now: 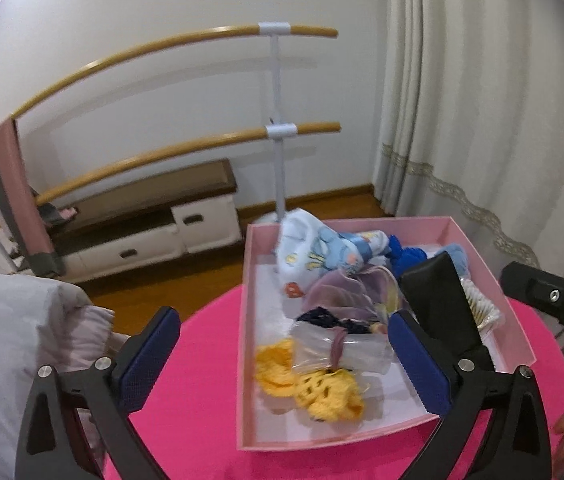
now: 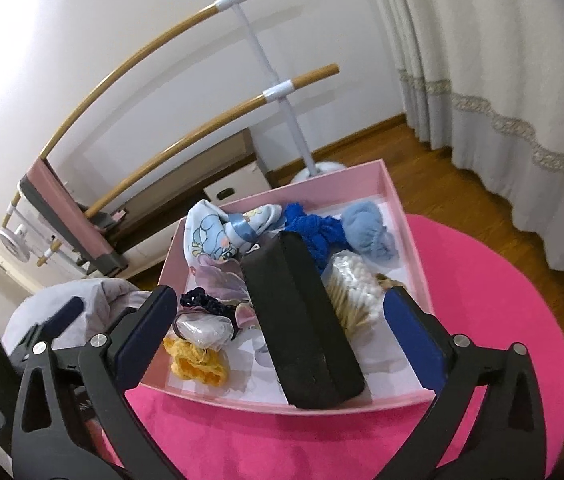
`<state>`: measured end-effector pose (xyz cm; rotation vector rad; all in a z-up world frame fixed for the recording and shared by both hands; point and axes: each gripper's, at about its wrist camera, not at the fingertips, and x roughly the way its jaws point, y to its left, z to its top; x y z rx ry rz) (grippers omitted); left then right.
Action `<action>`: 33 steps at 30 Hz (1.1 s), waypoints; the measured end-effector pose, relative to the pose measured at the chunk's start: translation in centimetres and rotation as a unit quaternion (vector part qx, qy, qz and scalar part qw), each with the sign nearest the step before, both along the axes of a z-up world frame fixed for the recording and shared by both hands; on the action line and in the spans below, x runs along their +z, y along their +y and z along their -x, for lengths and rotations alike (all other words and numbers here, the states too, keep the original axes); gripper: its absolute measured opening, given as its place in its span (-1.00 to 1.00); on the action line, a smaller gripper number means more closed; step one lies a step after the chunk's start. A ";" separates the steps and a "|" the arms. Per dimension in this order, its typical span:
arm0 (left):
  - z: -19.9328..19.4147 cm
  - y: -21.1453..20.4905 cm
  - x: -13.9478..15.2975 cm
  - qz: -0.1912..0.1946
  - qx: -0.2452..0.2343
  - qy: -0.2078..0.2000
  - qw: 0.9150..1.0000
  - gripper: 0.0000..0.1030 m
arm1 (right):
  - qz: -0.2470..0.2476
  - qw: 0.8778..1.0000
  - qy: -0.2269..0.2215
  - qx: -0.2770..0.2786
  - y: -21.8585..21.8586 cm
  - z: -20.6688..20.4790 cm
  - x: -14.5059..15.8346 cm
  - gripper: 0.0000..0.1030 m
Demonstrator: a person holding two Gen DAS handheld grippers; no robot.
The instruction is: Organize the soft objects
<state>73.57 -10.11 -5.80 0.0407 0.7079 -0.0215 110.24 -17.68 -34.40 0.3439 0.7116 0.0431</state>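
Nearest the lens, both tools stand spread wide with nothing between the pads: the right hand-held gripper (image 2: pixel 277 328) frames the near end of the black case (image 2: pixel 302 320), and the left hand-held gripper (image 1: pixel 286 344) straddles the near left wall of the pink box (image 1: pixel 246 320), one finger outside over the pink counter (image 1: pixel 197 360), the other inside. The case lies in the box's middle-right, leaning on the pack of cotton swabs (image 2: pixel 352 284), its long axis running straight away from the right tool, so those open jaws already sit across its width and that hand is the nearer one for it. The soft things lie left and beyond: the yellow crochet piece (image 1: pixel 310 384) just ahead of the left tool and nearest to it, then a clear plastic packet (image 1: pixel 338 348), a dark scrunchie (image 2: pixel 201 302), mauve fabric (image 1: pixel 338 292), and at the far wall a cartoon-print cloth (image 2: pixel 217 228), royal-blue yarn (image 2: pixel 314 228) and pale-blue yarn (image 2: pixel 370 228)
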 end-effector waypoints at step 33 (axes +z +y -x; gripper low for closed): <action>39.1 5.5 4.0 0.025 -0.017 -0.141 0.990 1.00 | 0.158 0.966 -0.185 -0.086 10.6 33.6 6.9 1.00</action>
